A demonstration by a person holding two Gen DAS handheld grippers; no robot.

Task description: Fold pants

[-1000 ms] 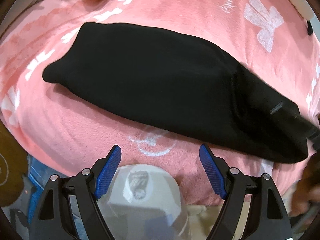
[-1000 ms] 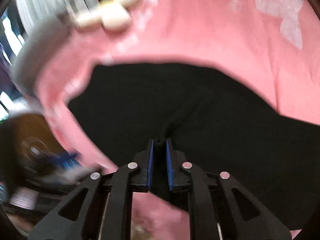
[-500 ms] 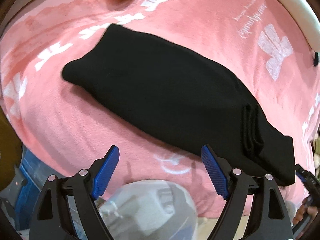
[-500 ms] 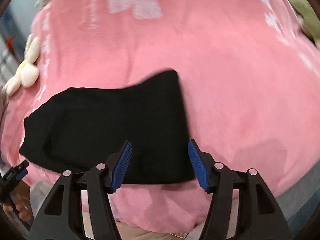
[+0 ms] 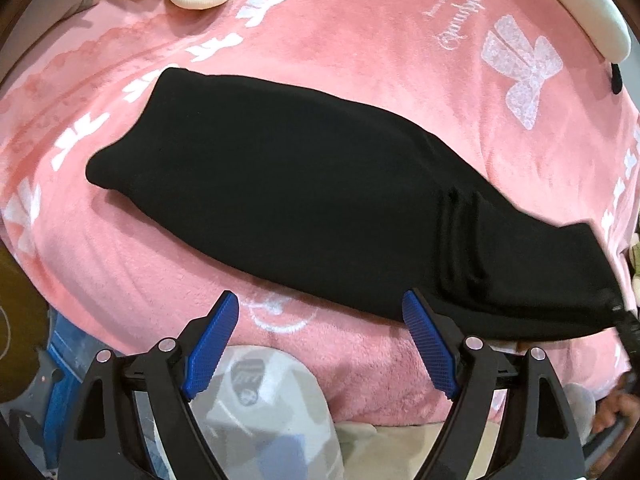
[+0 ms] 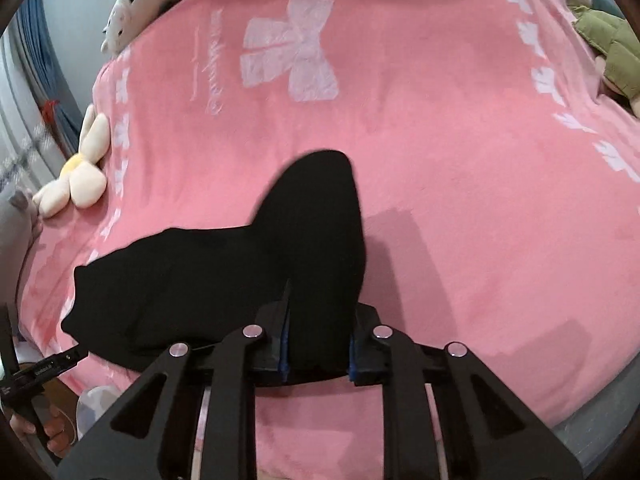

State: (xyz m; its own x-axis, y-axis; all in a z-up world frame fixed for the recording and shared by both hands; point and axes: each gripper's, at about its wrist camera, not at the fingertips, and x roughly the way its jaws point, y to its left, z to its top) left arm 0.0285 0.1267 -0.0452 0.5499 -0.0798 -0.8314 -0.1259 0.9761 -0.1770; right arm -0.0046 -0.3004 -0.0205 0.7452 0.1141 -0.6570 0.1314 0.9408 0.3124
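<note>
Nearest to me, the right gripper [image 6: 318, 354] had just closed its jaws on one end of the black pants [image 6: 224, 280], and the cloth stood bunched up between the blue pads, lifted into a peak above the rest. The left gripper [image 5: 320, 346] hung over the near edge of the bed with its jaws spread wide and nothing between them; its right pad sat just in front of the pants' near edge, whether touching I could not tell.

The pants [image 5: 304, 208] lay folded into one long dark band across the pink blanket [image 5: 360, 40], slanting from the left side toward the right, with a few creases gathered near the right end.

Farther off, a cream flower-shaped plush [image 6: 78, 172] rested at the blanket's left border. A large white bow print [image 6: 292, 60] marked the blanket beyond the pants, and an olive-green soft toy [image 6: 612, 52] sat at the far right.
</note>
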